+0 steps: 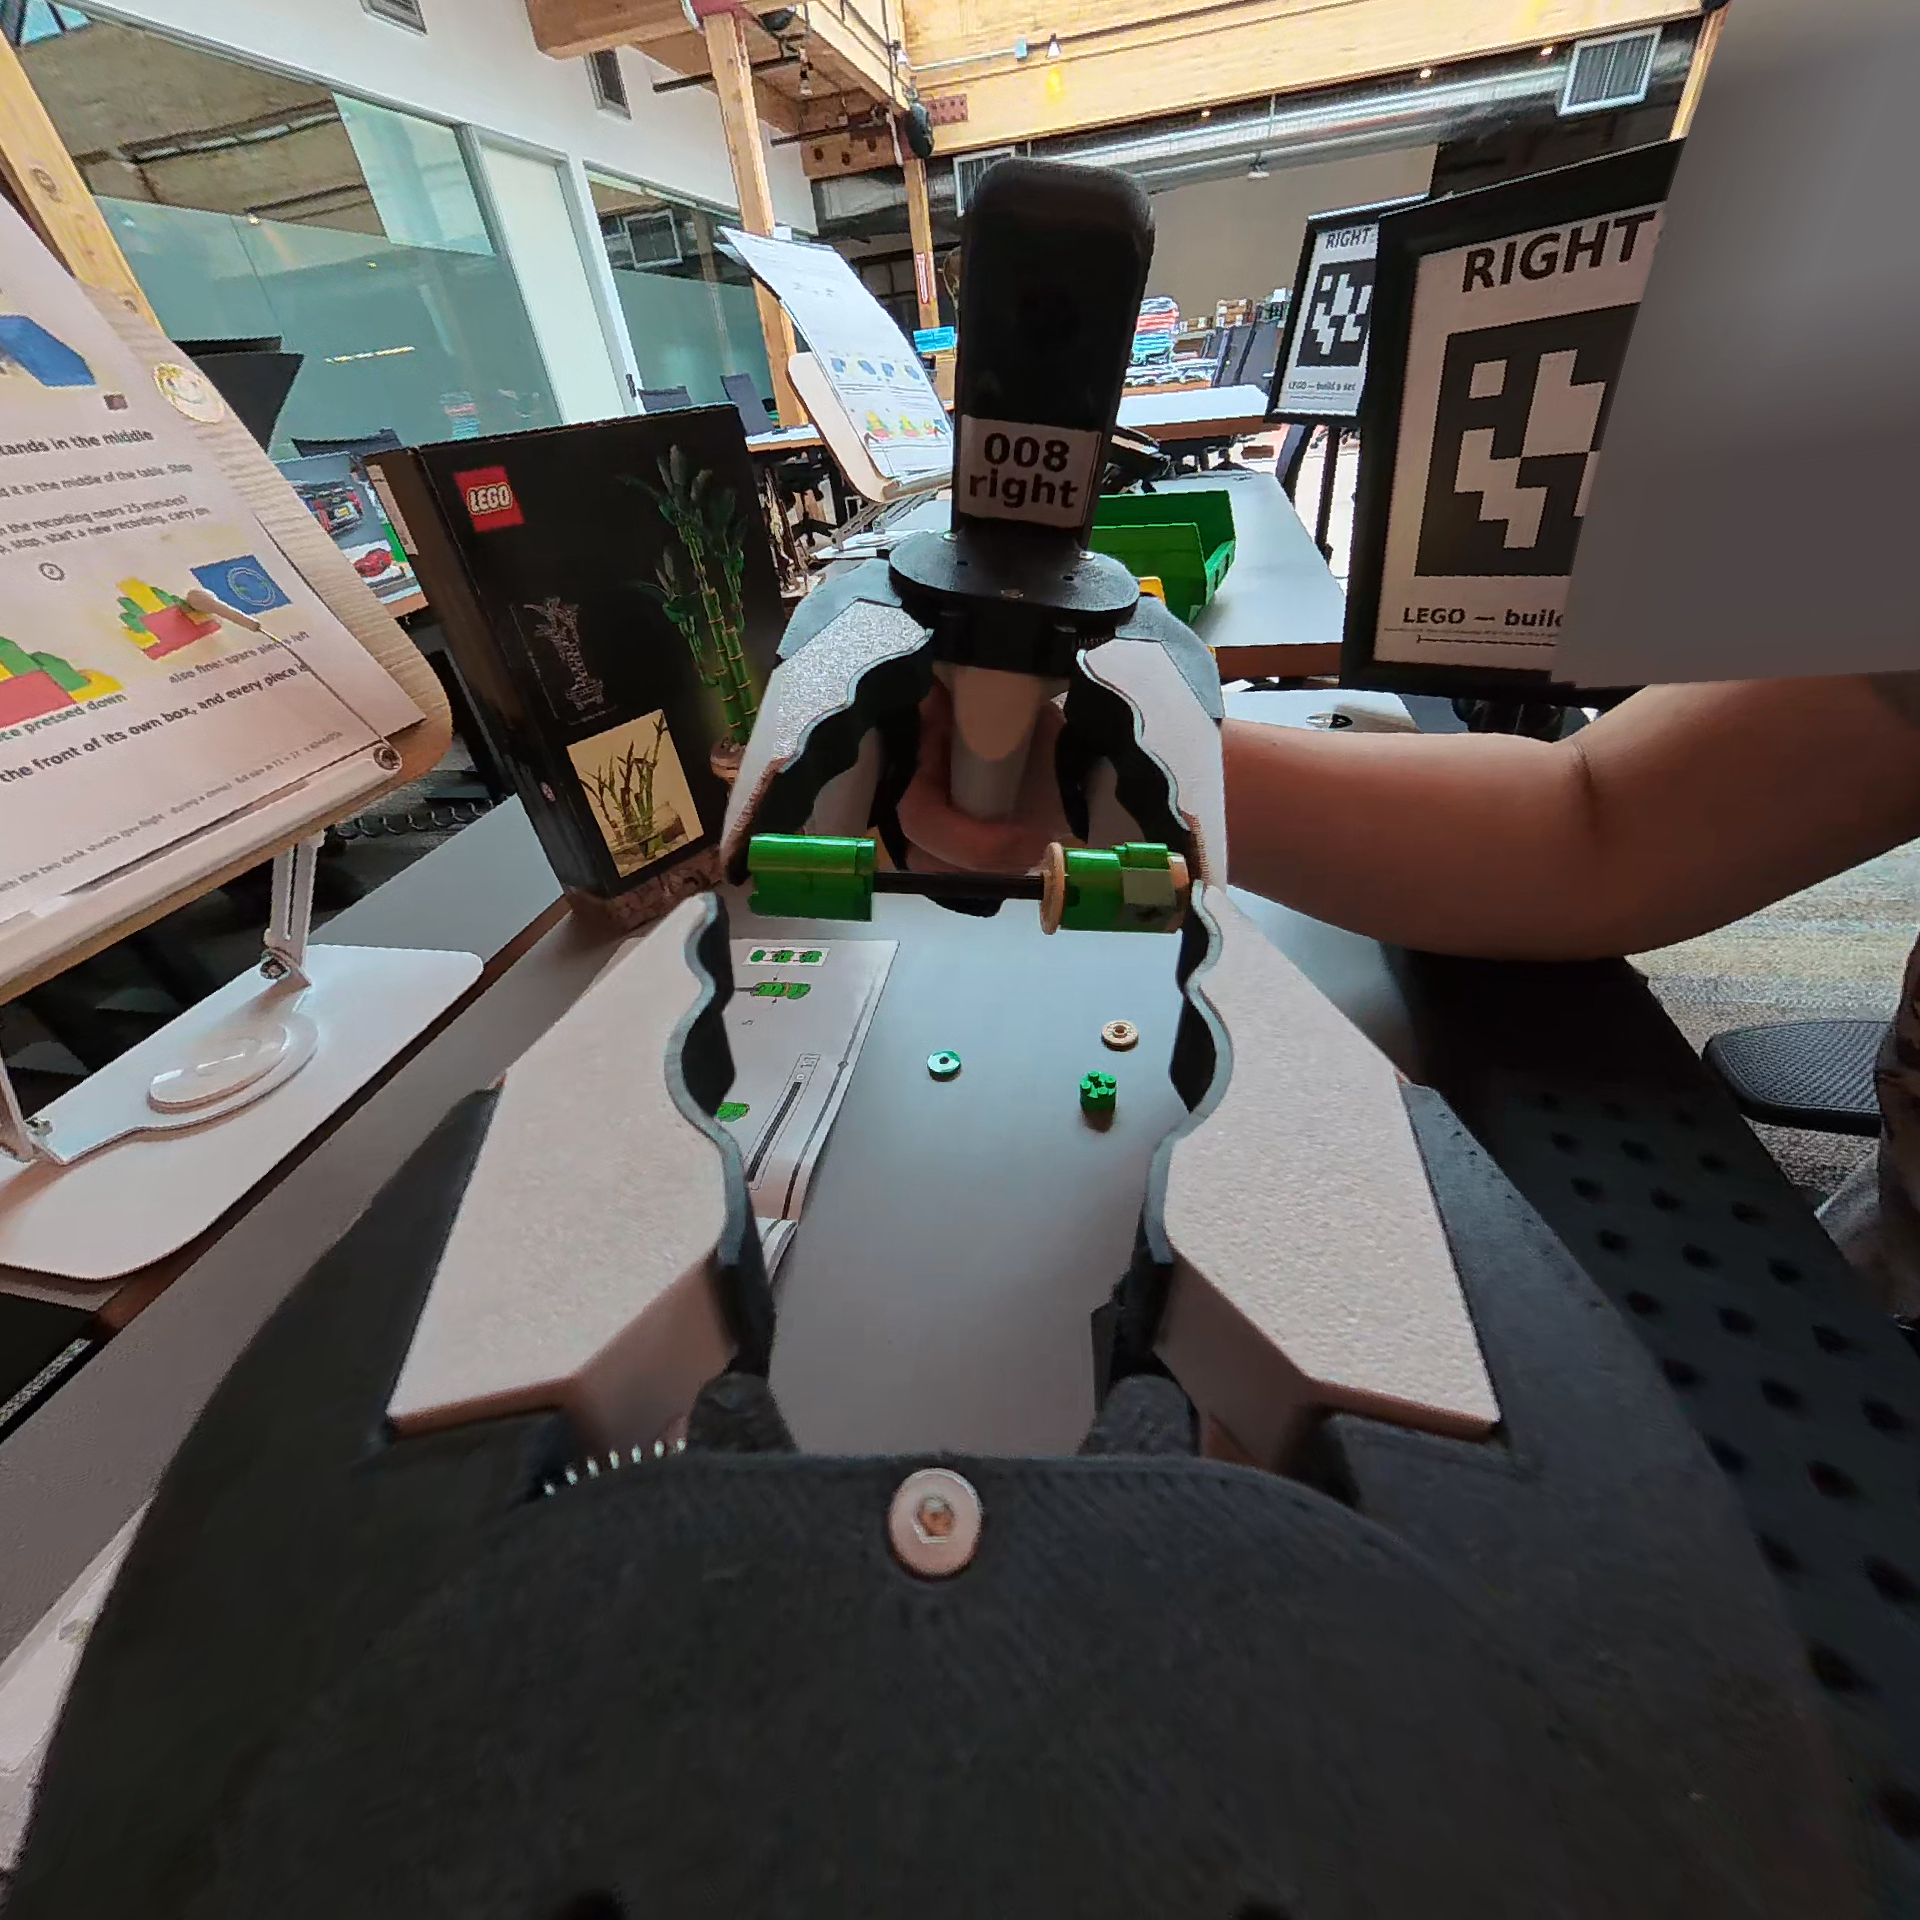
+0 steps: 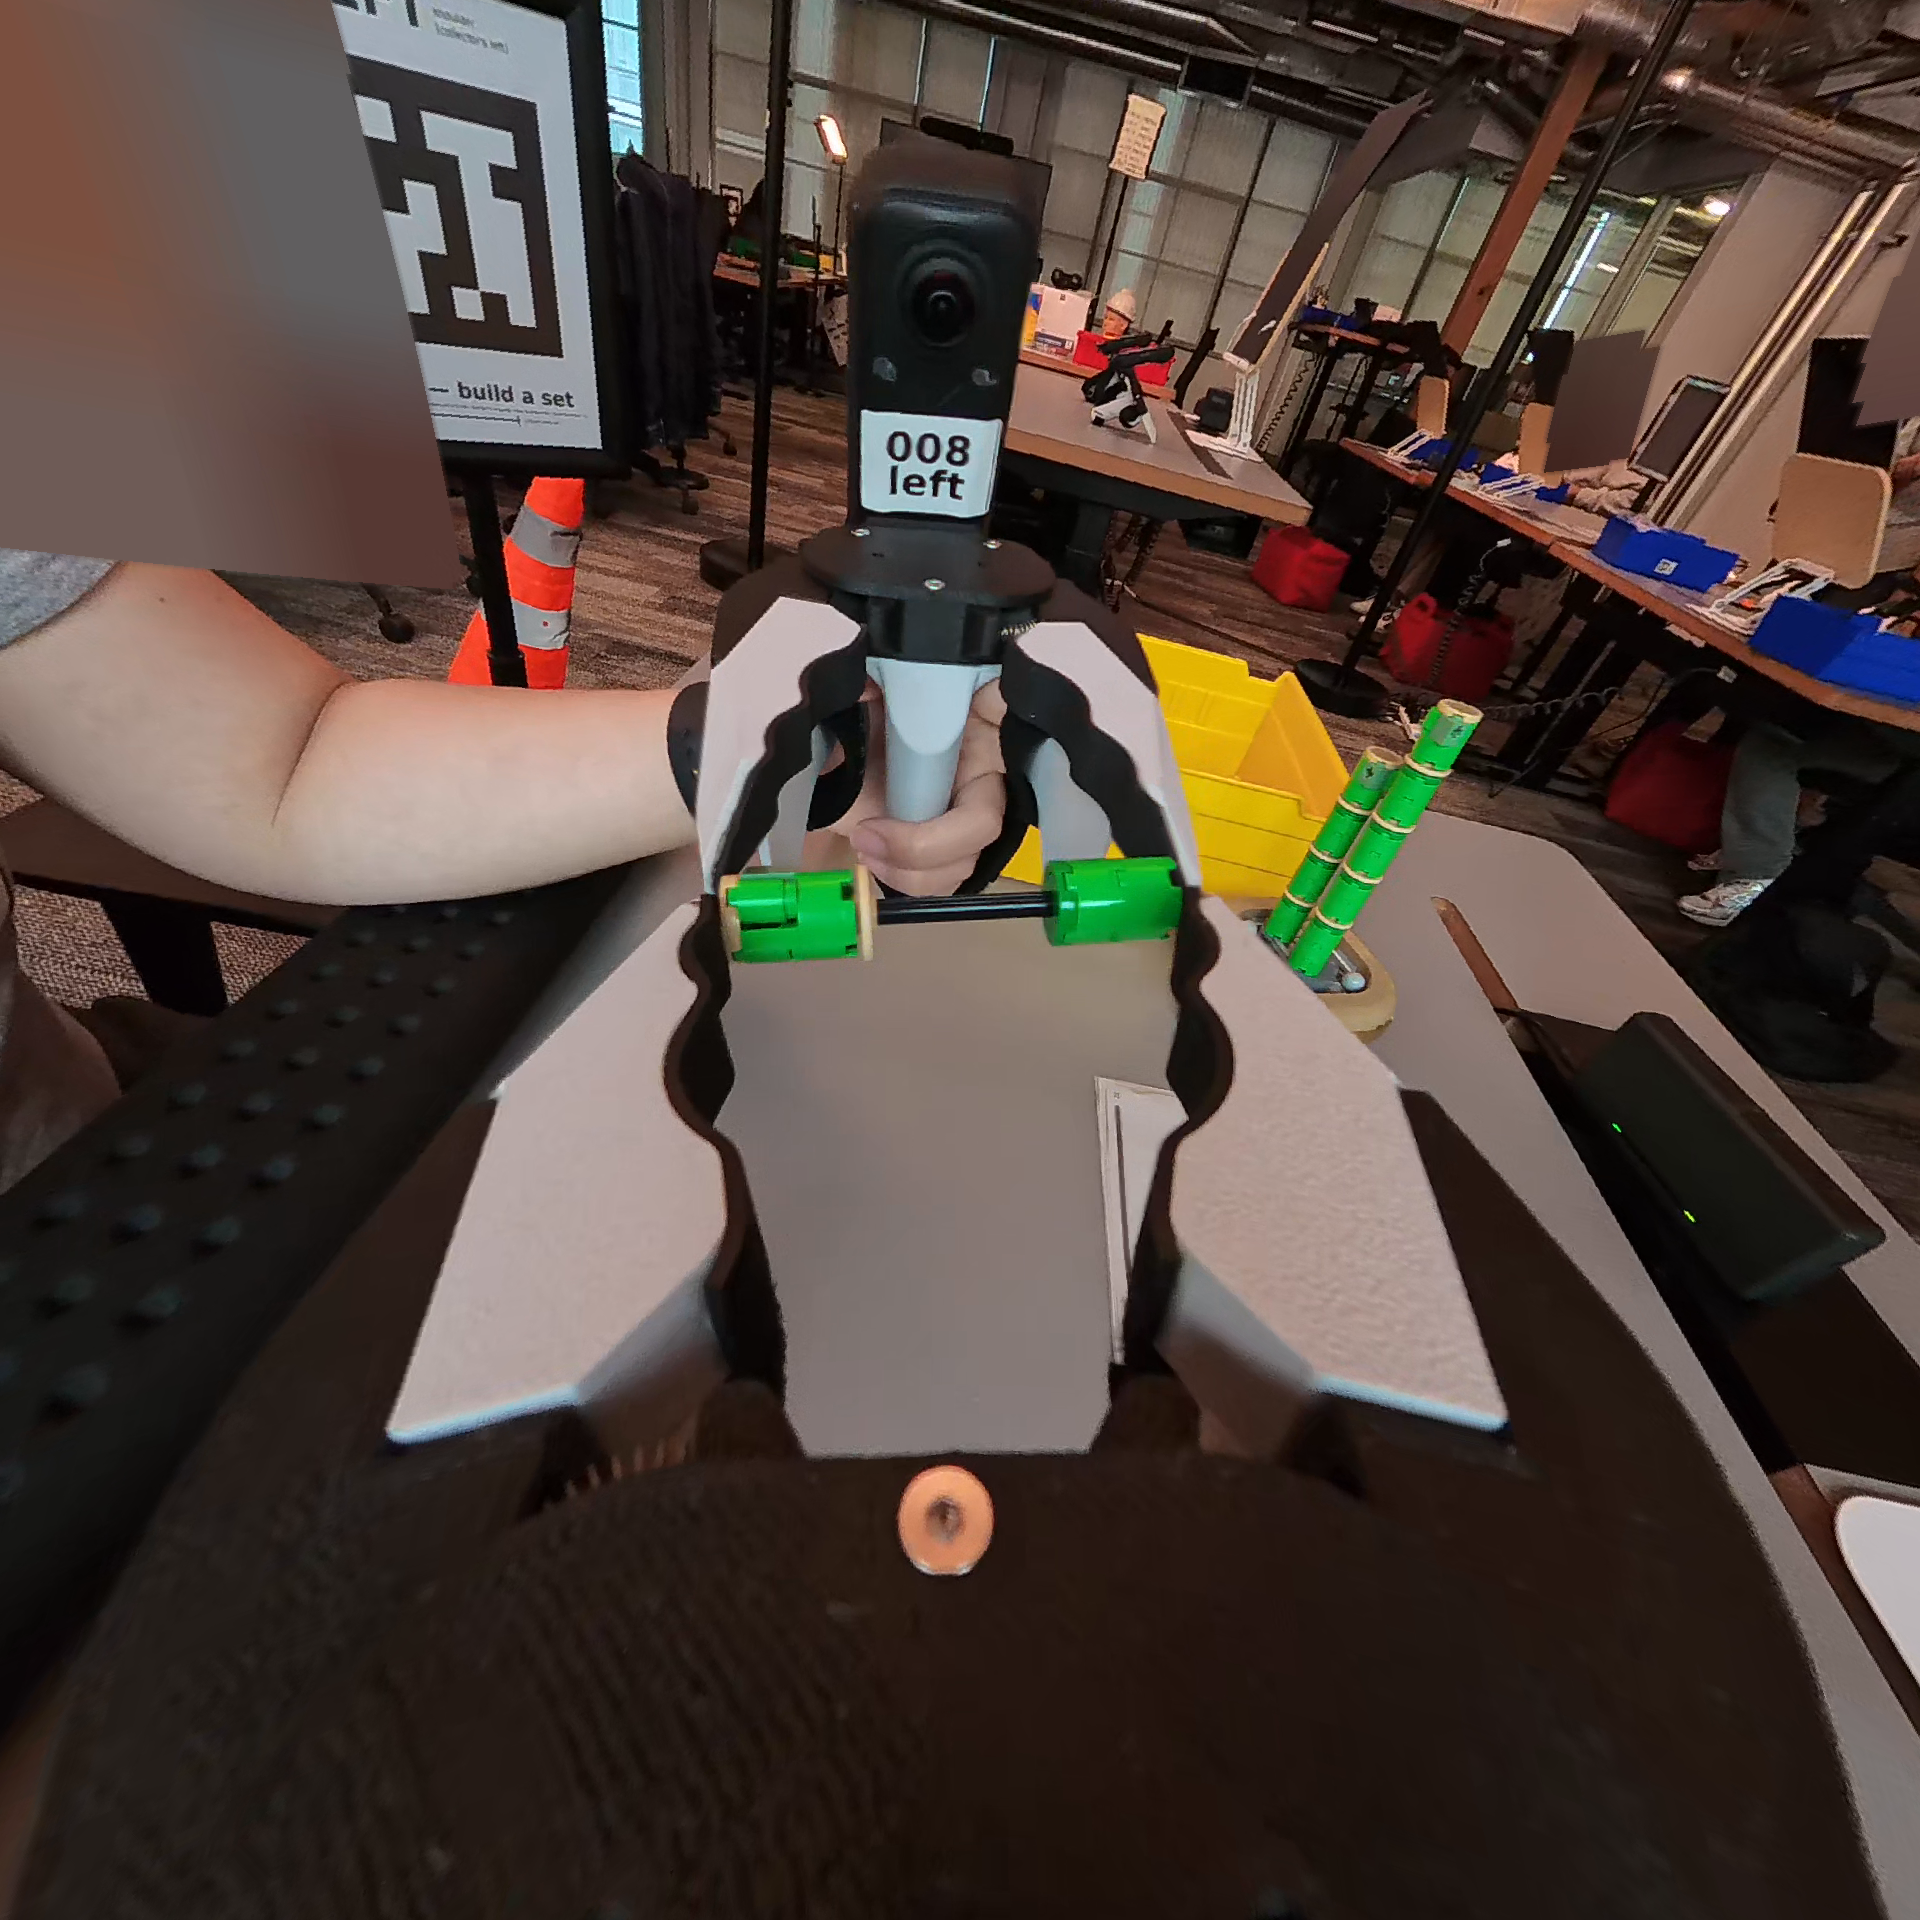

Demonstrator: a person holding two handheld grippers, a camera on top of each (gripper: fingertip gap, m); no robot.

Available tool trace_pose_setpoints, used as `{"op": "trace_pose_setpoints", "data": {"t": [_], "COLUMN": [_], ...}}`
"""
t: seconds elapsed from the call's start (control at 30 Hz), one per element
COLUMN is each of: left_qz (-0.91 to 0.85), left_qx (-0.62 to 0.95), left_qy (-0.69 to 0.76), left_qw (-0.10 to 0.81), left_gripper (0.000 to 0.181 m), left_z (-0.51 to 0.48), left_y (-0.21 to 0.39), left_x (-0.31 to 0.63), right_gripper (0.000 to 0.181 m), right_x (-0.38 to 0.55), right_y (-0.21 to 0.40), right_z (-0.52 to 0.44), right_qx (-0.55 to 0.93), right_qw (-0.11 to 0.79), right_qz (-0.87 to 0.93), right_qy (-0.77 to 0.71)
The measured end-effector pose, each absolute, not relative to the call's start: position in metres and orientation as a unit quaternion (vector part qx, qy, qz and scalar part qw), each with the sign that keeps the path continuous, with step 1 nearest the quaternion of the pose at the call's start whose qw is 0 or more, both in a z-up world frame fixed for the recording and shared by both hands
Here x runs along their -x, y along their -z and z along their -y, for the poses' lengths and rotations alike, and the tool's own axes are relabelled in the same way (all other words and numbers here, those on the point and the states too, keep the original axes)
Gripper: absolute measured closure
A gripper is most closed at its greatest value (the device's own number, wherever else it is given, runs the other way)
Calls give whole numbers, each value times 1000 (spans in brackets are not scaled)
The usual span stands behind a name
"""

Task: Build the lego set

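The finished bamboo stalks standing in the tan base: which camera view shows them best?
The right wrist view shows them best: the two green bamboo stalks lean in their tan base, right of the jaws, beside the yellow bin. The left wrist view does not show them; there the other gripper hides that area.

Orange traffic cone (image 2: 535,582) on carpet behind black sign stand (image 2: 488,582). Black power box (image 2: 1704,1153) with green lights at table edge. White document stand (image 1: 223,1039) holds printed sheet (image 1: 156,582). Red bags (image 2: 1449,649) under far desks.
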State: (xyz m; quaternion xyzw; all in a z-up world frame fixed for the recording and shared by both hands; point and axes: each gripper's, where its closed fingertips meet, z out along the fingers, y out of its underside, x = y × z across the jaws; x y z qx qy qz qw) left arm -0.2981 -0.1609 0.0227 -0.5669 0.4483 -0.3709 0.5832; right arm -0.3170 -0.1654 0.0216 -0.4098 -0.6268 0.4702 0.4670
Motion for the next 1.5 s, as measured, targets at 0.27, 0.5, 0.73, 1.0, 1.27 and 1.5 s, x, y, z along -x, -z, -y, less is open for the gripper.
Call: {"op": "trace_pose_setpoints", "data": {"t": [0.27,0.5,0.73,1.0,1.27,1.5], "left_qz": [-454,-450,-449,-453,-453,-455], "left_qx": [566,567,572,577,579,582], "left_qy": [362,364,365,357,356,352], "left_qw": [585,586,581,578,576,575], "left_gripper": [101,101,101,101,102,102], "left_z": [161,159,157,156,155,155], "left_y": [-22,-22,-18,-15,-14,-13], "left_x": [298,297,297,297,297,297], "right_gripper": [95,96,96,96,97,97], "right_x": [317,317,316,316,316,316], "right_y": [-18,-17,-14,-11,-9,-8], "right_z": [163,161,159,158,157,157], "right_qx": [416,419,425,427,429,428], "right_qw": [465,465,460,459,458,458], "right_qz": [628,627,629,633,634,636], "right_qy": [-465,-463,-460,-454,-453,-449]}}
